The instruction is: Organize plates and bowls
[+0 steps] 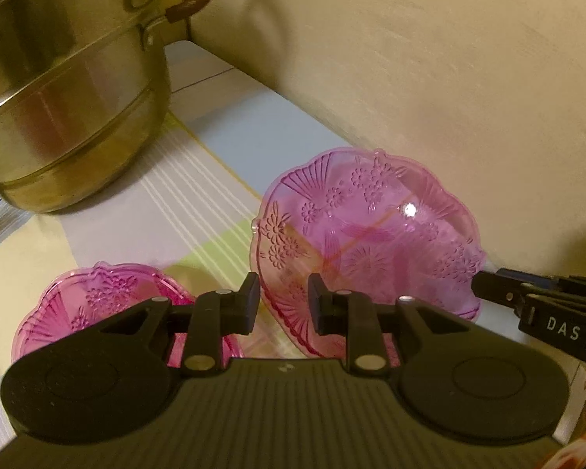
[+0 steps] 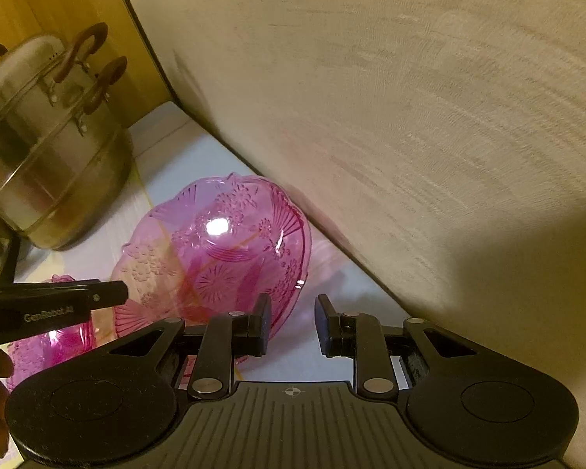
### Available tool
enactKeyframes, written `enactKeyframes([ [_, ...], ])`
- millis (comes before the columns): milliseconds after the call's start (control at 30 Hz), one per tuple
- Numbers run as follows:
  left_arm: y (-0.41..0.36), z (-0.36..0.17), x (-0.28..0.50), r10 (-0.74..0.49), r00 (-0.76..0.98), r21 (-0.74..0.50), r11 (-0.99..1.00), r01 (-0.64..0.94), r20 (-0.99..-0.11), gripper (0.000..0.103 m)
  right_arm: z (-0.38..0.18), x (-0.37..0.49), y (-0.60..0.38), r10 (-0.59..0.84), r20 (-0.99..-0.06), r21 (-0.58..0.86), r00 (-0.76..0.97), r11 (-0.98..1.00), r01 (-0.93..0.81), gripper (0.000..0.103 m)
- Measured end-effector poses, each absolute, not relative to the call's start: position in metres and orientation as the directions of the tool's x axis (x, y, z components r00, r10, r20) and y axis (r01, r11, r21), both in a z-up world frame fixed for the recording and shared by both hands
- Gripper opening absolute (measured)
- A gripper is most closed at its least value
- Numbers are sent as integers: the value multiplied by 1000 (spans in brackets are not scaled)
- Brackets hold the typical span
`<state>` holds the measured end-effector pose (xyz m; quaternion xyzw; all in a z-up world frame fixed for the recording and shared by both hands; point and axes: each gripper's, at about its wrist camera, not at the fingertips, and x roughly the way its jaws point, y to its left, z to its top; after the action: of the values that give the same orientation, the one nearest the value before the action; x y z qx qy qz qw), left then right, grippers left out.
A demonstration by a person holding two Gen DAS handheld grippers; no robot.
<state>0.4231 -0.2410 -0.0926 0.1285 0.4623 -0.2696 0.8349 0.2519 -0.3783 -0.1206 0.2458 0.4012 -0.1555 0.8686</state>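
2 pink glass bowls are sitting on the checked cloth (image 1: 199, 211) of a counter, and both grippers are hovering over them. The larger bowl (image 1: 371, 230) is resting close against the cream wall (image 1: 410, 78), probably set there to stay out of the way, while the smaller bowl (image 1: 97, 305) is lying just beside it on the left, a sensible spot if the 2 are meant to be nested. The left gripper (image 1: 284, 305) is pointing steeply down with its jaws standing narrowly apart and nothing between them; the big bowl's near rim is showing just beyond its right finger. The right gripper (image 2: 293, 324) is likewise holding its jaws at a narrow gap, empty, its left finger overlapping the big bowl's rim in view, though contact cannot be confirmed. A steel steamer pot (image 1: 66, 90) is standing well apart at the back left. Judging by this, a rim grasp is being lined up.
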Motion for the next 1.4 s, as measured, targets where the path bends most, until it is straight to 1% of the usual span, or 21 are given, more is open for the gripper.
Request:
enactKeyframes([
  [267, -241, -103, 432, -300, 434, -7, 828, 560, -849, 23, -131, 261, -377, -70, -784, 301, 617, 826, 476, 24],
  [367, -240, -107, 437, -313, 419, -32, 830, 557, -852, 23, -134, 262, -377, -65, -786, 305, 615, 824, 477, 24],
  [533, -242, -112, 440, -312, 405, -35, 827, 562, -859, 23, -139, 265, -378, -52, -788, 317, 614, 821, 475, 24],
  [600, -242, -114, 441, -309, 401, -36, 828, 560, -863, 21, -140, 266, -378, -47, -786, 323, 616, 820, 473, 24],
  [633, -242, -114, 441, -312, 398, -42, 828, 559, -863, 16, -140, 267, -379, -44, -785, 324, 618, 820, 472, 24],
  [667, -242, -114, 441, -317, 394, -48, 827, 560, -863, 15, -140, 267, -379, -42, -784, 327, 619, 820, 470, 23],
  [733, -242, -114, 441, -321, 392, -52, 826, 561, -862, 15, -140, 266, -378, -41, -781, 331, 623, 819, 468, 16],
  [833, -242, -110, 439, -324, 393, -52, 824, 565, -860, 14, -138, 265, -378, -51, -779, 329, 625, 815, 477, 15],
  [1100, -234, -90, 431, -343, 414, -62, 828, 558, -843, 14, -118, 257, -376, -61, -760, 323, 646, 828, 459, 15],
  [1400, -209, -55, 408, -358, 453, -84, 850, 520, -816, 14, -76, 238, -366, -55, -726, 324, 685, 851, 413, 15],
])
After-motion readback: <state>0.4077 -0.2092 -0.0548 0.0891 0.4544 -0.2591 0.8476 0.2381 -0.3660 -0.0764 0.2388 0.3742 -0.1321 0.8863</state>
